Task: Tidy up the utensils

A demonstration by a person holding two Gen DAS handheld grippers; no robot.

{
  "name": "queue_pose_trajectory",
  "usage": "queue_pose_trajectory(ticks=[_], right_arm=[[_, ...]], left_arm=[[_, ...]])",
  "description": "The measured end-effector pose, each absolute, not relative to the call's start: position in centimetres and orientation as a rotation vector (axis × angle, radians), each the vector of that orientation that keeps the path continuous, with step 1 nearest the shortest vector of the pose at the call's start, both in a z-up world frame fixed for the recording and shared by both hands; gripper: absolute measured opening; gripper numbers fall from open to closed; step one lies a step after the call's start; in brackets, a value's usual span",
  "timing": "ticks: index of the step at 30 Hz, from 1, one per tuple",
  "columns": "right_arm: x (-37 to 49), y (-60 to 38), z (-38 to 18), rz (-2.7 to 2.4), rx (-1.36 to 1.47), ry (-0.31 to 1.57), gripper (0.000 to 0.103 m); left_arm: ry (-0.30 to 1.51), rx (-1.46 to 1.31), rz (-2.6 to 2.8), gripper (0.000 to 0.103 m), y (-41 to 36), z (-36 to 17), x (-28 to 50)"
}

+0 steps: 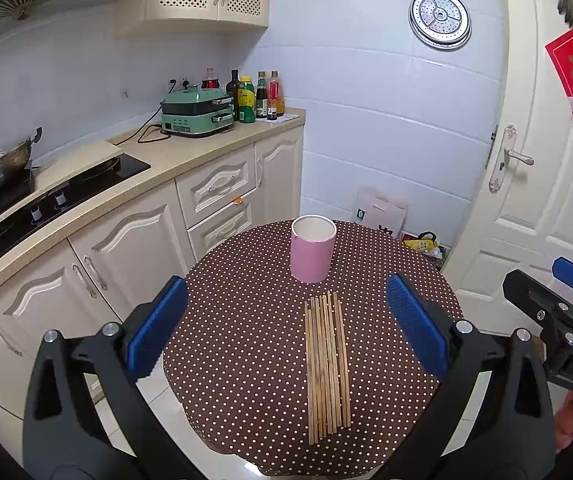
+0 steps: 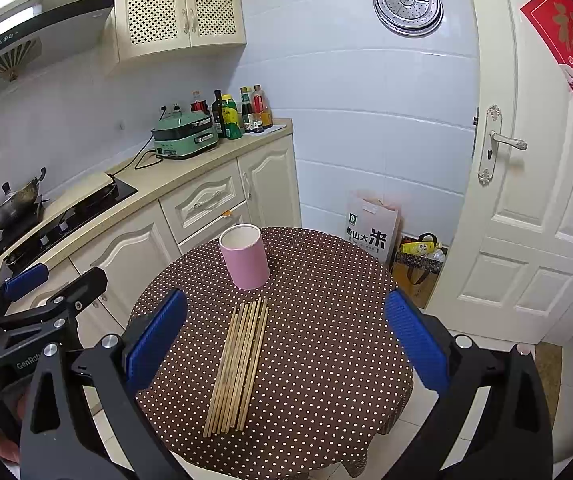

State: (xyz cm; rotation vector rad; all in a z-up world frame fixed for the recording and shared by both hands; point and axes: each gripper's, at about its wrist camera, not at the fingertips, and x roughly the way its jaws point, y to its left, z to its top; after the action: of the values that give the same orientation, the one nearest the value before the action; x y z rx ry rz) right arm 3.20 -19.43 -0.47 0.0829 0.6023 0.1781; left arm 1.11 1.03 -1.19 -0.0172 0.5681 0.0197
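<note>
Several wooden chopsticks (image 1: 327, 364) (image 2: 238, 364) lie side by side in a flat row on a round table with a brown polka-dot cloth (image 1: 246, 344) (image 2: 326, 340). Behind them stands an upright, empty pink cylindrical holder (image 1: 312, 249) (image 2: 244, 257). My left gripper (image 1: 286, 324) is open, held above the table's near edge with nothing between its blue pads. My right gripper (image 2: 286, 336) is also open and empty, hovering over the near side. Each gripper appears at the edge of the other's view: the right gripper (image 1: 566, 304), the left gripper (image 2: 42, 292).
A kitchen counter (image 1: 190, 152) with a stove, a wok (image 1: 2, 164), a green appliance (image 1: 196, 116) and bottles runs along the left. A white door (image 1: 526, 168) is at right. Bags (image 2: 370, 224) stand on the floor behind the table.
</note>
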Motion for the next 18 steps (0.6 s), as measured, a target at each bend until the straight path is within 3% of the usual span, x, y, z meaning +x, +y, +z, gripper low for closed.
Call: queue_pose_trajectory(ticks=[18], right_arm=[[2.78, -19.48, -0.48, 0.174, 0.080, 0.600, 0.096]], left_arm=[[0.567, -0.009, 0.013, 0.097, 0.92, -1.24, 0.69]])
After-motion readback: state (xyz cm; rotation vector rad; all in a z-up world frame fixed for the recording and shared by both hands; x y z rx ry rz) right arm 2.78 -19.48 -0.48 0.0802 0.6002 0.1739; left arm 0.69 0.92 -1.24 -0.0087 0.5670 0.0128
